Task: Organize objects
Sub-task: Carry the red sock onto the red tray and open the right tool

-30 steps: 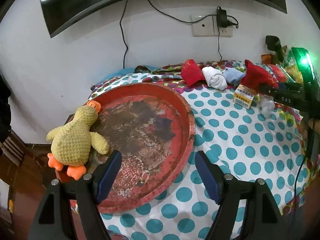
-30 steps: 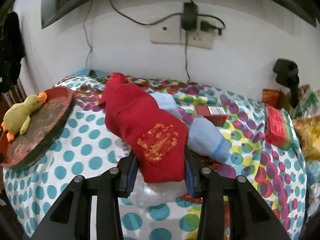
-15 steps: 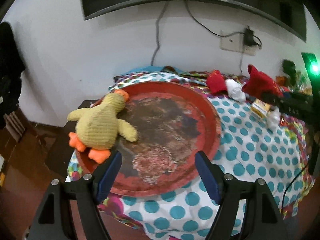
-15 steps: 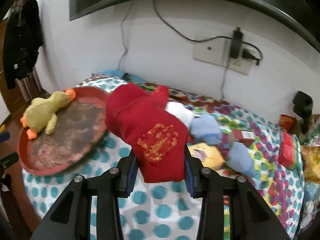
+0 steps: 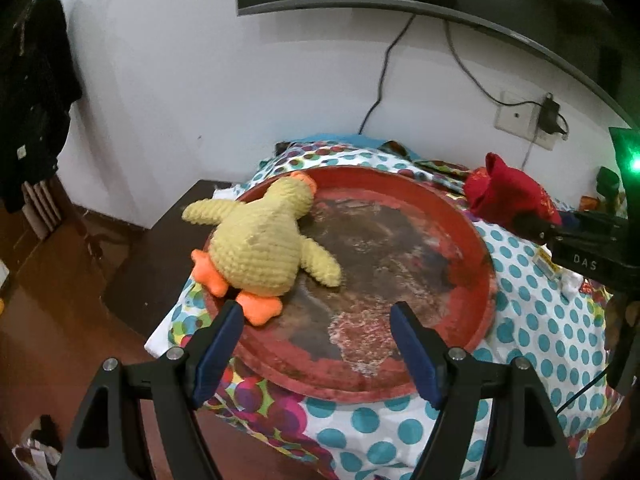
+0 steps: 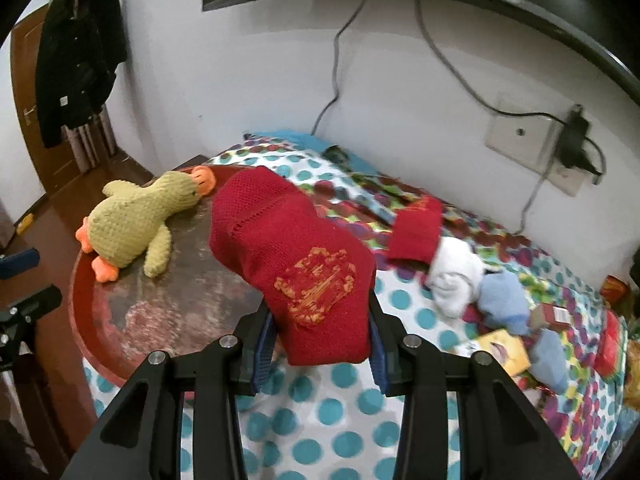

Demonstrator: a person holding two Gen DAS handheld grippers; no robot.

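Gripping a red sock (image 6: 296, 264) with an orange emblem, the right gripper (image 6: 320, 344) has its jaws clamped on the fabric, and the sock hangs in the air over the near side of the round red tray (image 6: 86, 344). On that tray lies a yellow plush duck (image 6: 136, 220), belly down, orange beak towards the wall. Over on the polka-dot cloth (image 6: 336, 416) there's a second red sock (image 6: 416, 232), a white rolled sock (image 6: 454, 276) just beside it and a blue one (image 6: 502, 300) touching that (a yellow packet (image 6: 502, 350) sits nearby). The left gripper (image 5: 316, 326) hovers at the tray's near rim, jaws spread wide, holding nothing, the duck's orange feet (image 5: 256, 306) just beside its left finger
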